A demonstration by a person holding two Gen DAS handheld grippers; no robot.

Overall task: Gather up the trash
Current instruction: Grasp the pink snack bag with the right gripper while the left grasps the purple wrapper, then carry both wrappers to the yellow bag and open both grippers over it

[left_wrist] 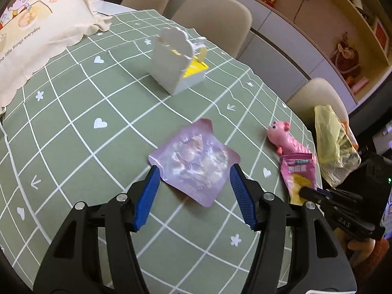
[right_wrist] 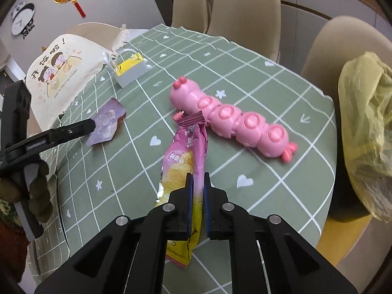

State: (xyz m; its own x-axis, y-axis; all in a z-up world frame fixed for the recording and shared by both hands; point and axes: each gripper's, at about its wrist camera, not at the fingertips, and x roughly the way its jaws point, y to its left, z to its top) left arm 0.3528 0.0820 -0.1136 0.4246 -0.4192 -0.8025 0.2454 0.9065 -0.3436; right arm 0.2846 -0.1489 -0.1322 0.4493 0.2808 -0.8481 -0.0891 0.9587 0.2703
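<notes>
A crinkled purple pouch lies on the green checked tablecloth. My left gripper stands open over it, one blue pad at each side edge; no pressing shows. In the right wrist view that gripper comes in from the left. A pink and yellow crisp packet stretches along the cloth beside a pink caterpillar toy. My right gripper is shut on the packet's near part, pads pinching it.
A yellow bin bag hangs past the table's right edge. A small white gift box with a yellow inside stands further back. A printed cloth bag lies at the far left. Beige chairs ring the table.
</notes>
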